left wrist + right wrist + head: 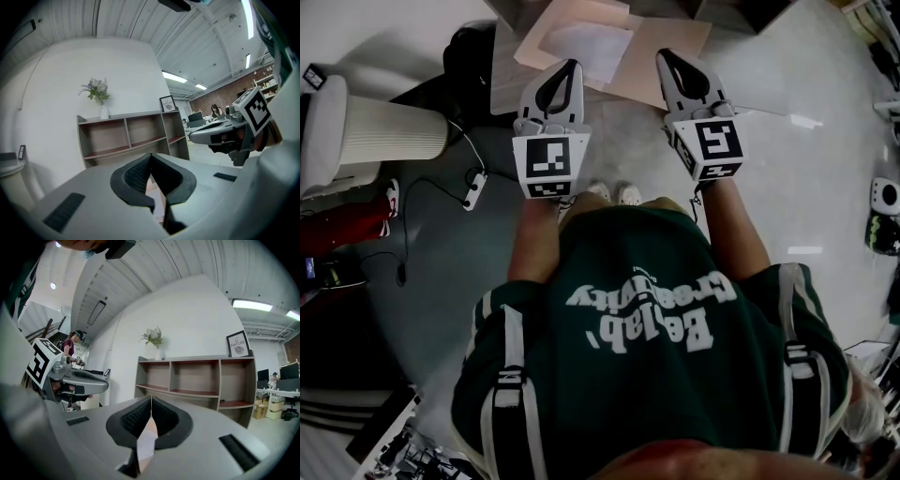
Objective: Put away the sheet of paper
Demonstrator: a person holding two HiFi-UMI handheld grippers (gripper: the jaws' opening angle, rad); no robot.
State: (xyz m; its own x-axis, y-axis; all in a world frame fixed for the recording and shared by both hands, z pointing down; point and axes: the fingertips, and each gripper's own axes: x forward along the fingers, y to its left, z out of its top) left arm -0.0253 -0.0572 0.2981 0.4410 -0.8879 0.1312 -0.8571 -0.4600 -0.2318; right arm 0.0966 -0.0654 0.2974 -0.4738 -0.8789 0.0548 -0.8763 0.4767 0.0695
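Observation:
A white sheet of paper lies flat on tan cardboard on the floor ahead of me, in the head view. My left gripper hovers over the sheet's near left edge, jaws shut and nothing between them. My right gripper hangs just right of the sheet over the cardboard, also shut and holding nothing. In the left gripper view the left gripper has its tips meeting. In the right gripper view the right gripper is likewise closed, and the sheet shows below through the gap behind its tips.
A grey open shelf unit stands against the white wall ahead, with a vase of flowers and a framed picture on top. A white ribbed cylinder and a cable with a power strip lie at left.

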